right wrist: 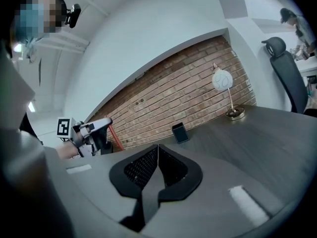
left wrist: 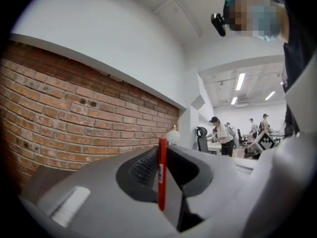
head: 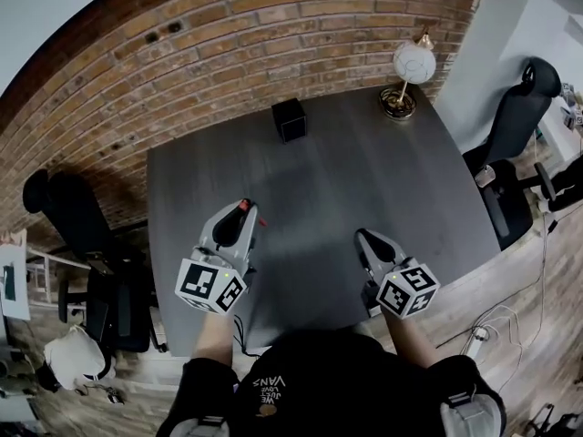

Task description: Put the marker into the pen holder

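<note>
Two grippers are up over the near side of the table (head: 392, 189), only one loaded. Left gripper (head: 239, 218) is clamped on the red marker (left wrist: 162, 175), which crosses the jaws w/ both ends sticking out, so the marker is in the air, off the table. Right gripper (right wrist: 158, 151) has its jaws pressed together w/ nothing btwn them, idle alongside. Pen holder (head: 289, 119), a small black box, sits at the far edge by the brick wall (head: 228, 35), well apart from the marker; lamp (head: 412, 66) to its right. Step in hand looks like the carry: pickup done, drop-in not yet. Next move prob. calls for a reach fwd across the table, turning one end of the marker down over the holder's open top, lowering it in, then letting go. The mouth looks small, so alignment matters.
</note>
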`<state>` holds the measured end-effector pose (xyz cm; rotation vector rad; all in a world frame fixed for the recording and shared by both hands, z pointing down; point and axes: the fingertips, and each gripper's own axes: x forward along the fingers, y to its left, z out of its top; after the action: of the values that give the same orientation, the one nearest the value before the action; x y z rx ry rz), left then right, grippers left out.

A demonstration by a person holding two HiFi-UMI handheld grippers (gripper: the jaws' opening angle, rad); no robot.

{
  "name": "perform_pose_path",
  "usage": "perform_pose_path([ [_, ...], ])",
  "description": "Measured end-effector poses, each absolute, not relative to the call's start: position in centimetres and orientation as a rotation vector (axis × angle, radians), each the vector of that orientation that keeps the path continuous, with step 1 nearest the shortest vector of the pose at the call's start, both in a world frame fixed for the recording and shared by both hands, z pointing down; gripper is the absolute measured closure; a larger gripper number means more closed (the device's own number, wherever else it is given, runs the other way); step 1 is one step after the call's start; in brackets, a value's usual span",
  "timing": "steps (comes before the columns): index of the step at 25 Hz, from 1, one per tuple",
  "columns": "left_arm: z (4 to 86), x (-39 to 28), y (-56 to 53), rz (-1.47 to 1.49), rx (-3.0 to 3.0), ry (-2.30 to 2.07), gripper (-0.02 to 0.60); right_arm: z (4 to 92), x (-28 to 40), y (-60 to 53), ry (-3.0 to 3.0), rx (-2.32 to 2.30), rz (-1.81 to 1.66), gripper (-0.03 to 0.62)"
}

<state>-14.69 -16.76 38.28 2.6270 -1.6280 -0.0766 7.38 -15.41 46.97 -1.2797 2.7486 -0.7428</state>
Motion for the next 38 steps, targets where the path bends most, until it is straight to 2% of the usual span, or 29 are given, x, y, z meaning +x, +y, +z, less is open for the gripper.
perform_pose_path([
  [8,37.6,-12.4,-23.4,-0.065,2.640,-1.712,0.479,48.1,8.5,-19.3,2.806,-1.175,-0.786,0.592],
  [38,38.8,-13.1,-47.2,-0.032,2.617,-1.847,0.479,53.0,10.3,-27.3,2.783,-1.158,-0.916,0.592],
])
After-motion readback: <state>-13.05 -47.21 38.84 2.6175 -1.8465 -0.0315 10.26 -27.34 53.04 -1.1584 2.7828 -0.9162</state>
